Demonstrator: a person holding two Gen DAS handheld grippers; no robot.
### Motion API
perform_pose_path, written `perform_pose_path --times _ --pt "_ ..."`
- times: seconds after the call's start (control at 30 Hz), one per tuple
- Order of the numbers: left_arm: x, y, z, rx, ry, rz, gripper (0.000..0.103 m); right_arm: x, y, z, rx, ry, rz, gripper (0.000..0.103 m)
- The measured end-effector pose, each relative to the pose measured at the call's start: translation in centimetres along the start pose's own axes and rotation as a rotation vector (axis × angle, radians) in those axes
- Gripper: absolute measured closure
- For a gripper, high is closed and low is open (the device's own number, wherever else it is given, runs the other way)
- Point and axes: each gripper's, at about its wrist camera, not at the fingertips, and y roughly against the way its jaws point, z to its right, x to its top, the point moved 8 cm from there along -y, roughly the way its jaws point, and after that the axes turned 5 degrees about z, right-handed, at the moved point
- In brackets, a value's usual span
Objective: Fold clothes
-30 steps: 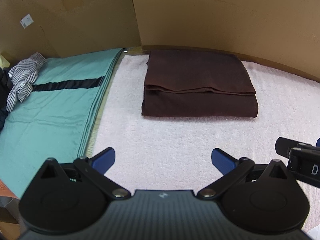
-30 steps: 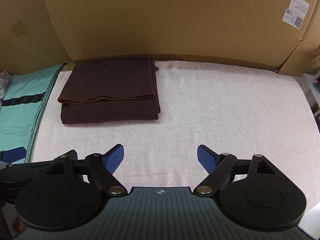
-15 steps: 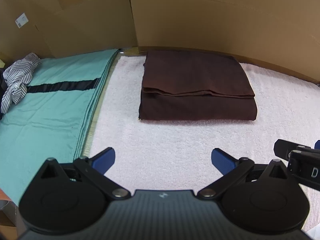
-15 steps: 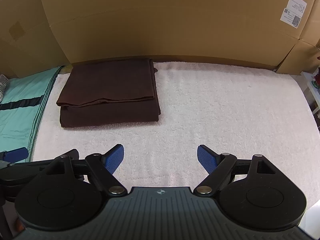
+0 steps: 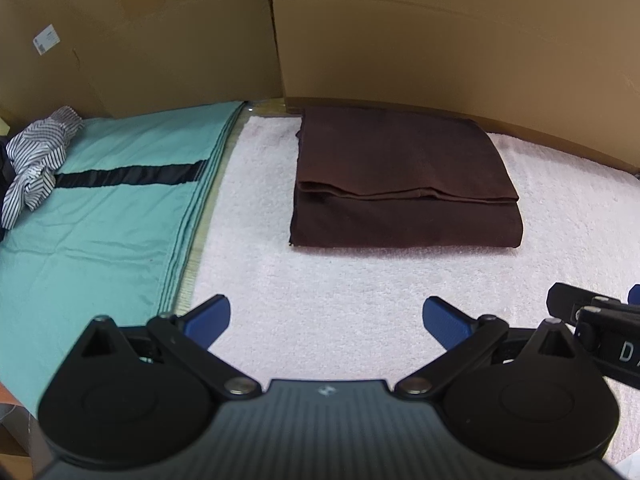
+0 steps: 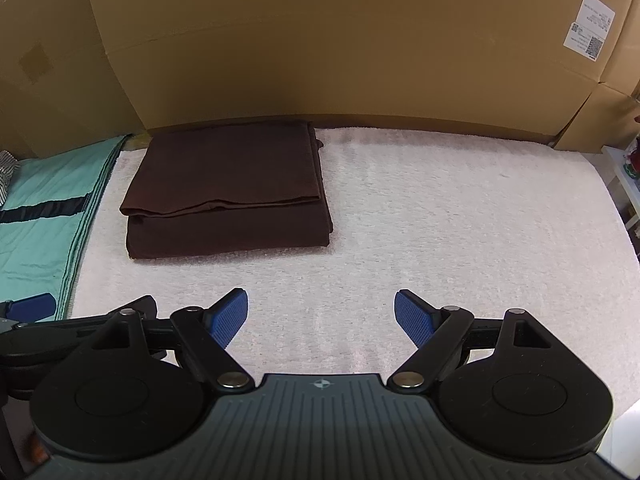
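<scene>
A dark brown garment (image 5: 404,184) lies folded into a neat rectangle on the white fleece mat (image 5: 328,280), close to the cardboard back wall; the right wrist view shows the same brown garment (image 6: 228,192) at the mat's left end. My left gripper (image 5: 326,318) hovers open over the bare mat in front of the garment, nothing between its blue pads. My right gripper (image 6: 320,316) is also open and empty, to the right of the garment and well short of it. Part of the right gripper's body (image 5: 600,332) shows at the left wrist view's right edge.
A teal cloth with a black stripe (image 5: 100,208) is spread left of the mat, with a crumpled striped garment (image 5: 36,164) at its far left. Cardboard walls (image 6: 320,52) close off the back. White shelving (image 6: 624,184) stands beyond the mat's right end.
Both views have shifted slightly: the brown garment sits a bit more to the left in the left wrist view and slightly nearer in the right. Both grippers stay open and empty.
</scene>
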Motion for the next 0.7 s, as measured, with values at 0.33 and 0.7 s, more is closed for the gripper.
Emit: perform_pose_path --times 0.33,0.7 --pt "-0.3 -0.2 -0.7 0.017 -0.022 0.003 0.001 -0.6 0.2 -0.7 -0.002 0.023 0.002 0.02" --pt "-0.4 0.0 -1.1 0.009 -0.022 0.0 0.001 -1.1 0.4 -1.1 -0.008 0.016 0.001 0.02"
